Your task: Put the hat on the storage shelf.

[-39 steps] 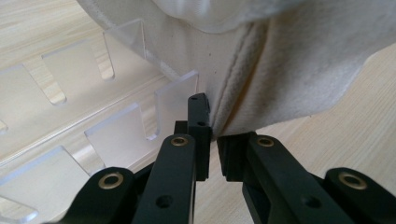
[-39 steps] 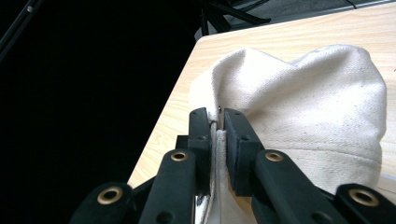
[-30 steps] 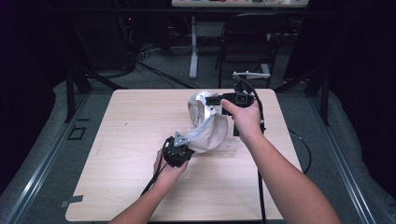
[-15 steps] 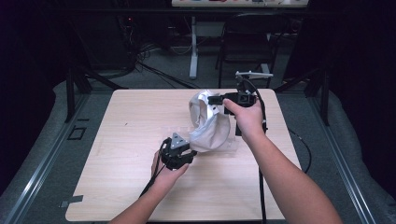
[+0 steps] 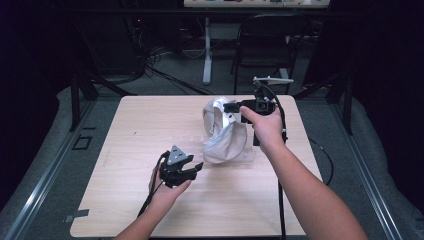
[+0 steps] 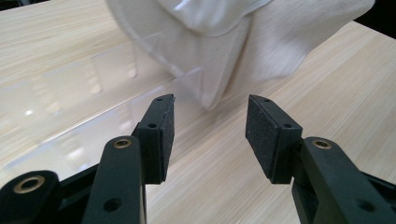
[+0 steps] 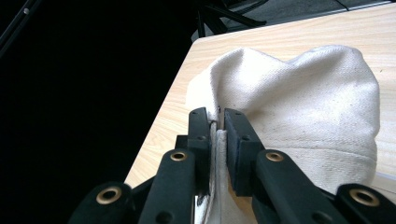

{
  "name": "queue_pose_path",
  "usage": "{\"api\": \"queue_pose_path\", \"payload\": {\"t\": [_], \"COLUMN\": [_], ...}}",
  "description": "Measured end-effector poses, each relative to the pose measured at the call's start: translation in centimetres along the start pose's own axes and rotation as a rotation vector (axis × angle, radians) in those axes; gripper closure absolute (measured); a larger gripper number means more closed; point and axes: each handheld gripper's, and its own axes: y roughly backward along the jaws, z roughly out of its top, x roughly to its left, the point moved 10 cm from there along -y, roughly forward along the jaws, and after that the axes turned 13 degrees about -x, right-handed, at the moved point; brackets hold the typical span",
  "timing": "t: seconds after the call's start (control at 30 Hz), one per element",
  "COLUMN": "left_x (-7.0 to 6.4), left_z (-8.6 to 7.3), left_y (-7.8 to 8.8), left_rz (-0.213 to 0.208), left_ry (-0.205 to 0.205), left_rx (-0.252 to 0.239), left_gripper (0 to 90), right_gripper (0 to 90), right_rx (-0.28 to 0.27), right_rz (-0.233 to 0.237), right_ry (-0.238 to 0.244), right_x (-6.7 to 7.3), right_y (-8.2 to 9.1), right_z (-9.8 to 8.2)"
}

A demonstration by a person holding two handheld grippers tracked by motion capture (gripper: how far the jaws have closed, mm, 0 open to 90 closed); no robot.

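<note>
We hold the right tongs (image 5: 231, 106) near the far right part of the wooden surface (image 5: 125, 200), and they are clenched on the rim of a cream cloth bag (image 5: 226, 137). In the right gripper view the two black jaws stand almost together, with a folded seam of the cloth bag (image 7: 299, 107) pinched between them, and the rest of the fabric bulges away to the right toward the surface's edge. From above, the bag hangs down from that grip, its mouth open toward the left edge and its lower end resting on the surface, right of the middle.

Our left tongs (image 5: 192, 170) sit nearer the front edge, just left of the bag's lower end and apart from it. They are released: in the left gripper view the jaws of the left tongs (image 6: 210, 133) stand wide, with bare wood between them and the bag's lowest fold (image 6: 212, 88) just beyond the tips, not touching either pad. A clear plastic sheet (image 6: 84, 93) lies flat under the bag.
</note>
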Motion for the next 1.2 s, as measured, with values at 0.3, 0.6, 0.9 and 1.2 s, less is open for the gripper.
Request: {"api": "queue_pose_path", "payload": {"t": [0.3,0.6,0.9,1.2], "left_x": [3.0,5.6,6.0,6.4], "left_z": [-1.8,-2.6,-3.2,-3.5], "left_y": [3.3,4.5,4.3,4.3], "left_rz": [0.051,0.103,0.121,0.129], "left_ry": [0.048,0.094,0.095,0.102], "left_rx": [-0.017,-0.028,-0.018,-0.013], "left_gripper": [51.8,51.4,50.6,50.0], "right_gripper": [81.0,70.7,59.5,55.2], "right_rx": [0.000,-0.018,-0.035,-0.056], "right_rz": [0.000,0.014,0.017,0.003], "right_ry": [-0.004,0.009,0.059,0.100], "right_x": [-0.3,0.0,-0.1,-0.7], "right_y": [0.3,0.9,2.2,3.5], "right_z": [-0.1,-0.1,-0.3,-0.4]}}
